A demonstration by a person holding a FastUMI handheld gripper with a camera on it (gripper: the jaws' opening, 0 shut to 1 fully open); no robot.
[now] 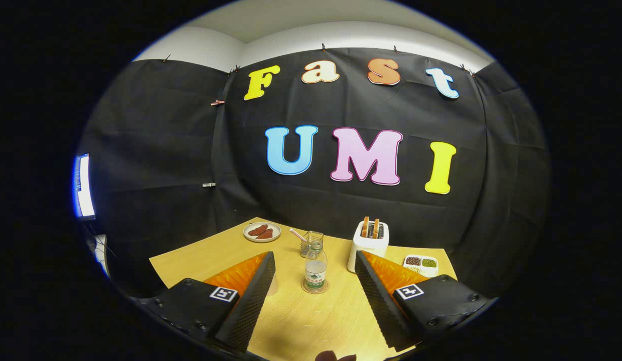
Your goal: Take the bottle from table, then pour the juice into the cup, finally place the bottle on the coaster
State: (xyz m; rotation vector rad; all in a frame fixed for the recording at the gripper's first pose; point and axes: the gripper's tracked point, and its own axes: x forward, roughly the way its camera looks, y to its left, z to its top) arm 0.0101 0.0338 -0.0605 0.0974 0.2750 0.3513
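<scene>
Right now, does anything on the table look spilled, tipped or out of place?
Nothing stands out. The water bottle stands upright on its coaster, the glass cup behind it is upright, and the table looks dry. The gripper fingers are open, touching nothing.

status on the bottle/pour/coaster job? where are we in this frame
Looks done or nearly: the bottle stands upright on the coaster, cap off, partly filled. The cup sits just behind it with a straw; I can't tell if juice is in it. In hand: nothing, the gripper is open, fingers either side of the bottle, clear of it. Left: at most backing away, if the pour happened.
</scene>
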